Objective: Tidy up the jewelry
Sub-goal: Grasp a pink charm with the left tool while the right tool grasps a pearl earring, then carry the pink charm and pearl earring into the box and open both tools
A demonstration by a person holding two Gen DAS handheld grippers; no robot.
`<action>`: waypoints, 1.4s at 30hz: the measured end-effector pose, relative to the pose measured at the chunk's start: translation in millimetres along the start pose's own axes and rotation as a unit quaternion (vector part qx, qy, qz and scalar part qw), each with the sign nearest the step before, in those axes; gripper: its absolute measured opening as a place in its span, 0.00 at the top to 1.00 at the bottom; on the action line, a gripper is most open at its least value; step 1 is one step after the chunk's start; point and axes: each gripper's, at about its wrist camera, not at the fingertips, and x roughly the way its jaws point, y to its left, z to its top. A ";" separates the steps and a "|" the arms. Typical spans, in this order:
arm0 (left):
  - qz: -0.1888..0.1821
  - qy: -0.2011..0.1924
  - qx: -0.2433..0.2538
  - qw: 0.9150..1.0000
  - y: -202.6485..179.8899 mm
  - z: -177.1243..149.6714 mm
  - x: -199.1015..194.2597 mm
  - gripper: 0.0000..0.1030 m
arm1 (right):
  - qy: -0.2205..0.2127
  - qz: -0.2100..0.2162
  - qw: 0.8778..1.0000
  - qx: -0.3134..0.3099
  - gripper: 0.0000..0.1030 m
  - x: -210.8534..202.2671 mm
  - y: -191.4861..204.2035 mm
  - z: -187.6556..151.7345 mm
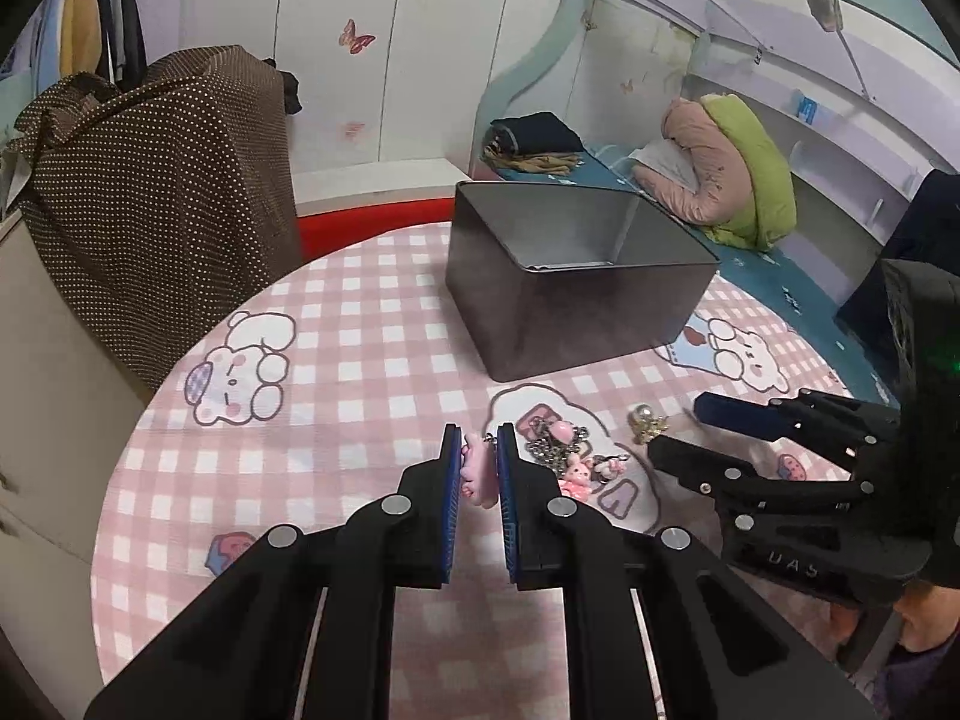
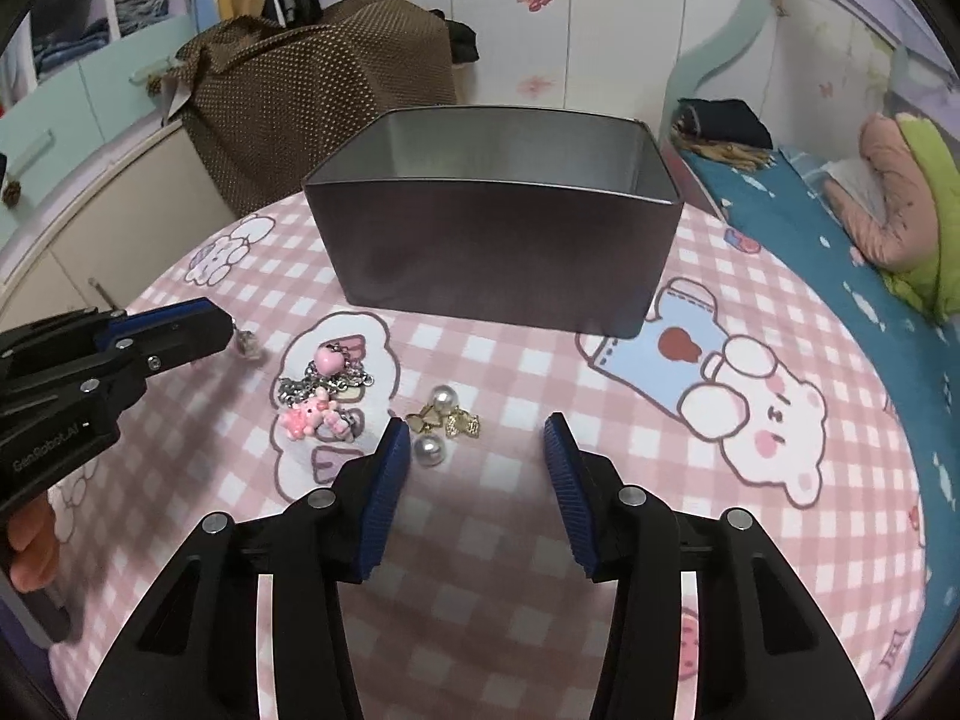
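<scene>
left hand-held gripper point(image 1: 480, 468) is clamped on a small pink charm point(image 1: 477, 471), pads pressing both sides, held just above the table point(image 1: 372, 396) at lower centre of the left wrist view. right hand-held gripper point(image 2: 477, 450) is open, nothing between its pads; no earlier view to compare. in the right wrist view its left pad point(image 2: 393, 462) sits just beside the pearl earrings point(image 2: 441, 420), which lie on the checked cloth with small gold bits, slightly left of the gap and not gripped. left of those, the chain pile point(image 2: 321, 381) with a pink heart bead point(image 2: 329, 358) and a pink bunny charm point(image 2: 306, 417), resting on a cloud print. metal tin point(image 2: 498, 252) stands open-topped behind all of it, upper centre; the left wrist view shows a divider inside it, both compartments look bare from here. path from jewelry to tin is unobstructed on the cloth. in the left wrist view the right gripper comes in from the right edge, close beside the chain pile. off the table: brown dotted cloth point(image 1: 162, 180) draped upper left, bed with a pink and green quilt point(image 1: 732, 168) upper right, wardrobe with butterfly stickers point(image 1: 357, 36) behind.
</scene>
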 end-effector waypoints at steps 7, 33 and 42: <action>-0.003 0.002 0.001 1.000 -2.9 -0.2 1.1 0.90 | 0.010 -0.012 1.000 -0.024 0.76 3.2 11.9 -0.2; -0.055 -0.023 0.012 0.998 -19.9 25.4 -27.3 0.90 | -0.027 0.032 0.999 -0.020 0.89 -34.8 6.5 15.5; -0.072 -0.036 0.025 0.996 -41.1 76.8 -33.5 0.90 | -0.075 0.058 0.995 0.011 0.89 -72.8 -19.6 60.7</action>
